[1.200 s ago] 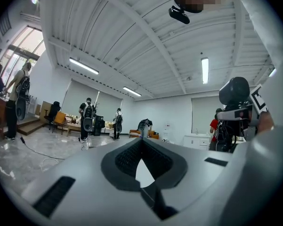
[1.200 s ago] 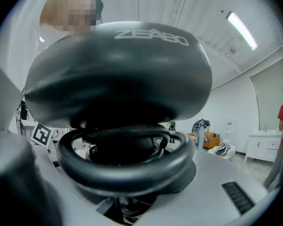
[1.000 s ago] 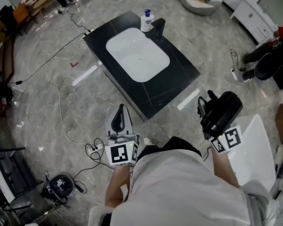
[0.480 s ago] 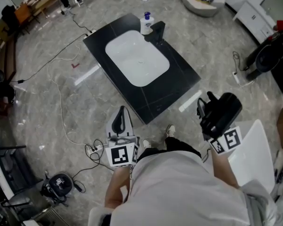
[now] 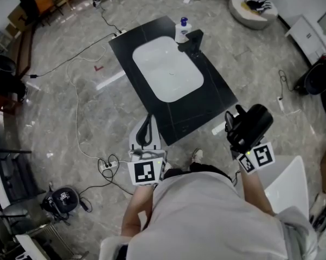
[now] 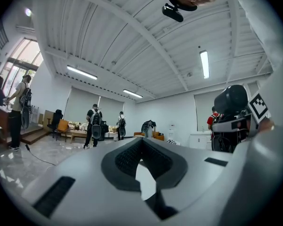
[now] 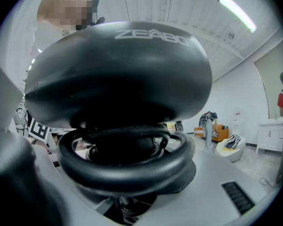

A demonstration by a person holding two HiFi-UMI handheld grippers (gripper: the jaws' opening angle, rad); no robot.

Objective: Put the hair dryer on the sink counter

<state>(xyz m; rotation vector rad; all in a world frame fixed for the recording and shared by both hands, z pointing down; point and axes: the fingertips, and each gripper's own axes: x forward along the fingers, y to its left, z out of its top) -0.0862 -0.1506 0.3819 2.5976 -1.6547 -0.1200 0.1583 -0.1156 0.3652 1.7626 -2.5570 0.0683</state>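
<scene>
Black hair dryer (image 5: pixel 253 121) sits clamped in the right gripper (image 5: pixel 242 138), whose 2 jaws press on it from either side. In the right gripper view its rounded body (image 7: pixel 117 69) fills most of the frame, with a thick black ring (image 7: pixel 127 166) just beneath it. The dryer is held in the air over the grey marble floor (image 5: pixel 70 118), just off the near right corner of the sink counter (image 5: pixel 206 96) and not touching it.

The left gripper (image 5: pixel 147 124) hangs in front of the counter's near edge. Its 2 jaws meet at the tips, and nothing is between them; the left gripper view shows the dark pads (image 6: pixel 127 157) closing to a point.

On the dark counter, the white basin (image 5: pixel 168 69) lies in the middle. A black faucet (image 5: pixel 194 39) stands at its far side, with a white soap bottle (image 5: pixel 183 30) touching or just beside it. A power strip (image 5: pixel 109 167) and a trailing cable lie on the floor near the left gripper.
</scene>
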